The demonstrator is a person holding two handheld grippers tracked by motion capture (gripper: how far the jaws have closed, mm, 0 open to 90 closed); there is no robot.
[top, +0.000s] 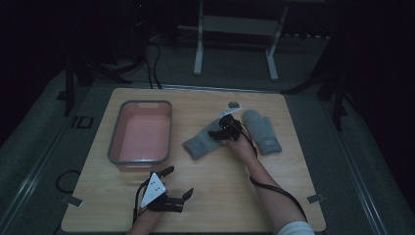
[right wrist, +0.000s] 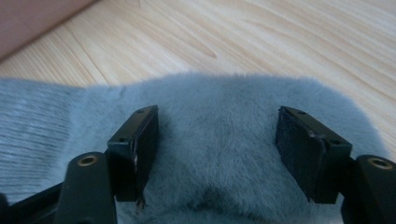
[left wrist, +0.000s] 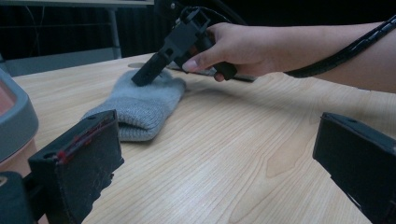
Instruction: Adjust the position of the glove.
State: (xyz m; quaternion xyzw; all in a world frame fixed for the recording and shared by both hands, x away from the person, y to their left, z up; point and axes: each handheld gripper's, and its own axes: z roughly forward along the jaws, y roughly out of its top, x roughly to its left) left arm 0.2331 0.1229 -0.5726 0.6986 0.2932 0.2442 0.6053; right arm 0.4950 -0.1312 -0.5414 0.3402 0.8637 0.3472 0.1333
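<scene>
Two grey mittens lie on the wooden table (top: 220, 191). The left mitten (top: 204, 140) lies at a slant in the middle; the right mitten (top: 263, 129) lies beside it toward the right edge. My right gripper (top: 222, 128) is open and pressed down onto the fuzzy end of the left mitten (right wrist: 219, 154), one jaw on each side of the fabric. From the left gripper view that mitten (left wrist: 144, 105) lies ahead with the right gripper (left wrist: 147, 77) tipped onto it. My left gripper (top: 177, 182) is open and empty near the table's front edge.
A grey bin (top: 141, 160) with a pink inside stands at the left of the table. A small dark round object (top: 234, 104) lies near the far edge. A cable trails along the right forearm. Table legs stand on the floor beyond.
</scene>
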